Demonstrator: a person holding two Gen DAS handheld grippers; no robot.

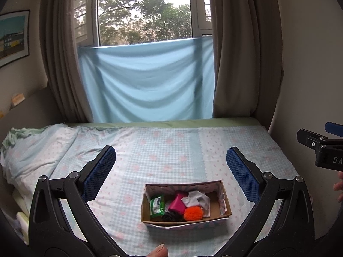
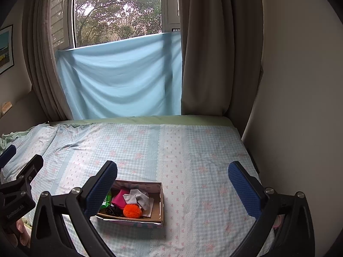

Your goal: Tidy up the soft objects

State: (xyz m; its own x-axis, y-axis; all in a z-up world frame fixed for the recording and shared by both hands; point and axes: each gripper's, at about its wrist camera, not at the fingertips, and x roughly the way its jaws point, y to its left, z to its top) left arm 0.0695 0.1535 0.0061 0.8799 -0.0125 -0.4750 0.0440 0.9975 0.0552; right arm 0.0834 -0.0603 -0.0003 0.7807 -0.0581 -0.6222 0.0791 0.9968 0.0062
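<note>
A shallow cardboard box (image 1: 223, 194) sits on the bed. It holds an orange pom-pom (image 1: 193, 213), a magenta pouch (image 1: 177, 203), a white-grey cloth (image 1: 197, 199), a green packet (image 1: 157, 205) and a black scrunchie (image 1: 171, 216). My left gripper (image 1: 171, 169) is open and empty, above and behind the box. My right gripper (image 2: 172, 182) is open and empty, with the box (image 2: 159, 201) near its left finger; the pom-pom (image 2: 132, 210), pouch (image 2: 120, 199) and cloth (image 2: 138, 198) show there too. Each gripper shows at the edge of the other's view.
The bed (image 1: 163, 147) has a pale blue checked sheet with pink flowers, rumpled at the left. A light blue cloth (image 1: 148, 81) hangs over the window between brown curtains (image 1: 246, 53). A wall stands to the right (image 2: 289, 85).
</note>
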